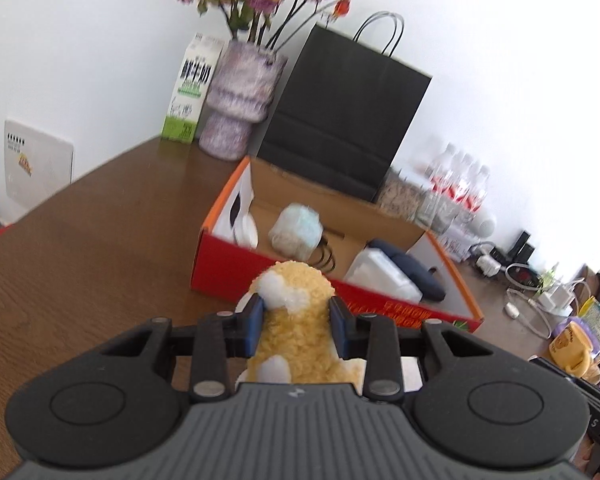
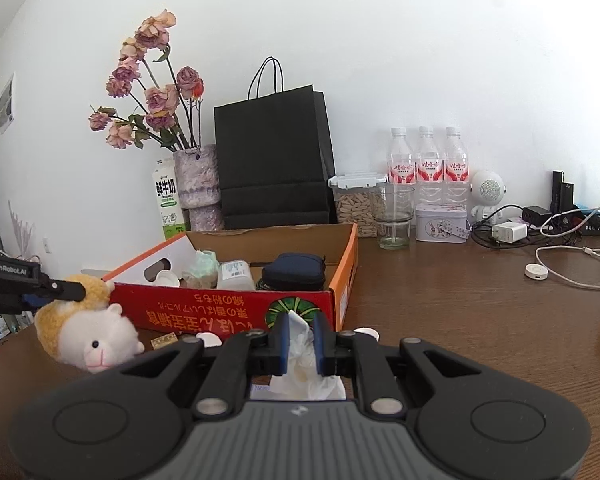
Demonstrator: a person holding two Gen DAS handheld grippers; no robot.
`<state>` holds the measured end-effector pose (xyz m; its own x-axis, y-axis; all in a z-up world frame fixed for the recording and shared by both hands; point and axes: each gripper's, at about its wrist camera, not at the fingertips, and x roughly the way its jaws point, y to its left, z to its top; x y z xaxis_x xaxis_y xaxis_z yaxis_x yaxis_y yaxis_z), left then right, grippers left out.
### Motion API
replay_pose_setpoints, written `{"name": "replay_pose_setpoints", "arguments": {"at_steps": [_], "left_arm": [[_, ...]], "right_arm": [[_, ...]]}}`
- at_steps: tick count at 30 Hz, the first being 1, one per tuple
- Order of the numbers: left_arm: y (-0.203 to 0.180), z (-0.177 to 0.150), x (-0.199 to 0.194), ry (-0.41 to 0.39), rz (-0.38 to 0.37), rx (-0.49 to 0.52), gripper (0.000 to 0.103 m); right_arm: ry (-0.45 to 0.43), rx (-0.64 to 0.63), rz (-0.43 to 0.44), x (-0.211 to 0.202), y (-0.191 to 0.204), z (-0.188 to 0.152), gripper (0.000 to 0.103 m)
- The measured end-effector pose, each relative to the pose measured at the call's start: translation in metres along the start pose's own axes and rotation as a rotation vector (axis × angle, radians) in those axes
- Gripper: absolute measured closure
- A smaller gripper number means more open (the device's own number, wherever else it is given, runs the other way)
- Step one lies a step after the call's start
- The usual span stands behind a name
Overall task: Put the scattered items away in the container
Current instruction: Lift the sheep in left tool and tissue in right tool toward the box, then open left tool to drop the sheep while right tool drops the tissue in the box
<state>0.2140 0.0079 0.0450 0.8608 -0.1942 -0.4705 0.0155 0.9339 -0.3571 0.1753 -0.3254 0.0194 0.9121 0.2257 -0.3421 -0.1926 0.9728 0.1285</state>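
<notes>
Left tool point(image 1: 296, 322) clamped on plush toy point(image 1: 296, 320), lengthwise along fingers, head nearest; right tool point(image 2: 301, 346) pinching tissue point(image 2: 300, 354).

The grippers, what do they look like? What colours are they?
Each hand-held gripper, left and right, has a grey ribbed body with a small white logo, two round black side housings, black jointed linkages with silver pins, and blue pads inside black fingers. White "GenRobot.AI" lettering marks the left one's side.

Yellow-and-white plush toy point(image 1: 296, 320), red-and-orange box point(image 2: 236, 312), black paper bag point(image 2: 272, 160).
</notes>
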Motion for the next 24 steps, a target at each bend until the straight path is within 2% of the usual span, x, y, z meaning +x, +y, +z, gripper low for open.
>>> {"name": "replay_pose_setpoints", "arguments": {"at_steps": [6,12,17,24], "left_arm": [[-0.005,0.025,-0.01,-0.084,-0.035,0.014,0.068],[-0.01,0.05,-0.001,-0.134,-0.072,0.016,0.068],[-0.014,0.068,0.025,-0.151,-0.098,0.021,0.068],[-0.015,0.082,0.08,-0.122,-0.103,0.056,0.068]], "right_arm": [[-0.047,-0.03,0.006,0.003,0.014,0.023,0.091],[-0.089,-0.067,0.025,0.021,0.031,0.052,0.091],[-0.106,-0.089,0.042,0.054,0.043,0.078,0.091],[-0.09,-0.108,0.063,0.121,0.054,0.103,0.091]]}}
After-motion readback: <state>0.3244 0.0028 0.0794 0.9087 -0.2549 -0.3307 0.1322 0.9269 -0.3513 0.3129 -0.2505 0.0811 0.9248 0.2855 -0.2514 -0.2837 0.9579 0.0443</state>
